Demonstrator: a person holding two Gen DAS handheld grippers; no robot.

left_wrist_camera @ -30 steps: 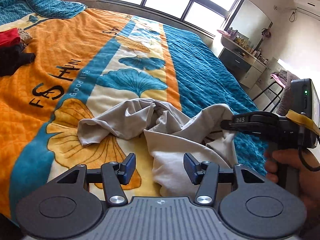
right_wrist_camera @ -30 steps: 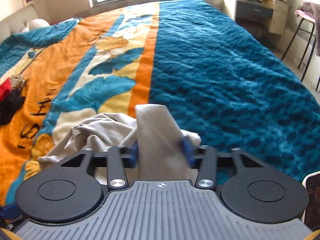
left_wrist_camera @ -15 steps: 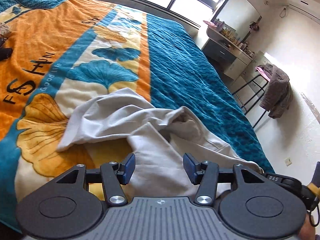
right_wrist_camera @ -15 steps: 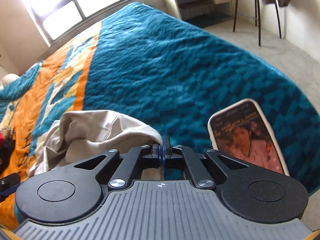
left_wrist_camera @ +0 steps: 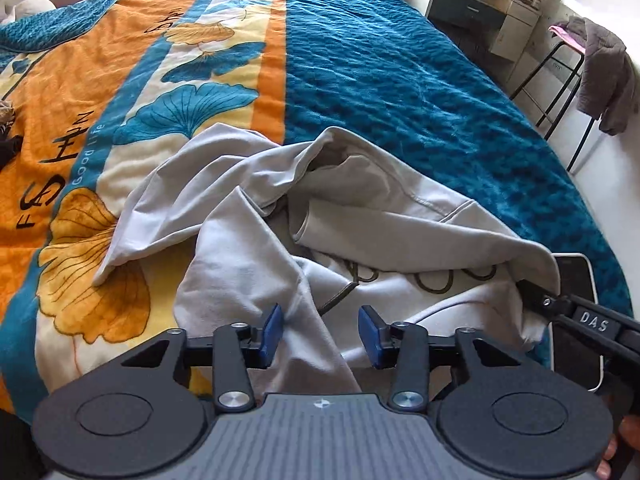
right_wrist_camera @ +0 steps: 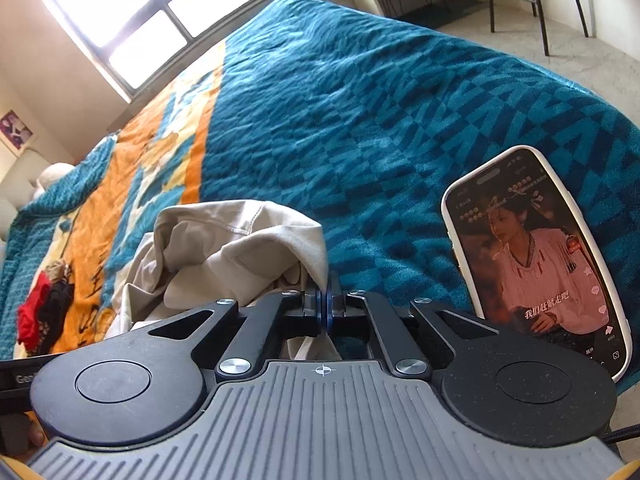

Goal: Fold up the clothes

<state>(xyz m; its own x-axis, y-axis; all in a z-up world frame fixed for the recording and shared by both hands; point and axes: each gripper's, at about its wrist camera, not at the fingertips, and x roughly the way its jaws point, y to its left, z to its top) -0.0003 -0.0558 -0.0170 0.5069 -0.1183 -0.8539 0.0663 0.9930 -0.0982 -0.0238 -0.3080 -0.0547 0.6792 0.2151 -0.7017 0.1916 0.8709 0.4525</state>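
A crumpled pale grey sweatshirt (left_wrist_camera: 360,216) lies on the bed near its front edge, with dark lettering partly showing. My left gripper (left_wrist_camera: 320,334) is open, its blue pads on either side of a fold of the sweatshirt without pinching it. My right gripper (right_wrist_camera: 325,304) is shut on the sweatshirt's edge (right_wrist_camera: 240,236); in the left wrist view its black fingers (left_wrist_camera: 536,292) disappear under the cloth at the right.
The bed carries a teal, orange and cream blanket (left_wrist_camera: 400,80). A phone with a lit screen (right_wrist_camera: 536,260) lies by the right gripper. Red and black clothes (right_wrist_camera: 40,316) sit far left. A chair with a grey garment (left_wrist_camera: 604,72) and a dresser (left_wrist_camera: 480,12) stand beside the bed.
The right gripper closed on the sweatshirt edge and pulled it right and toward the bed's front edge, beside the phone. The left gripper stayed open and moved in over the cloth.
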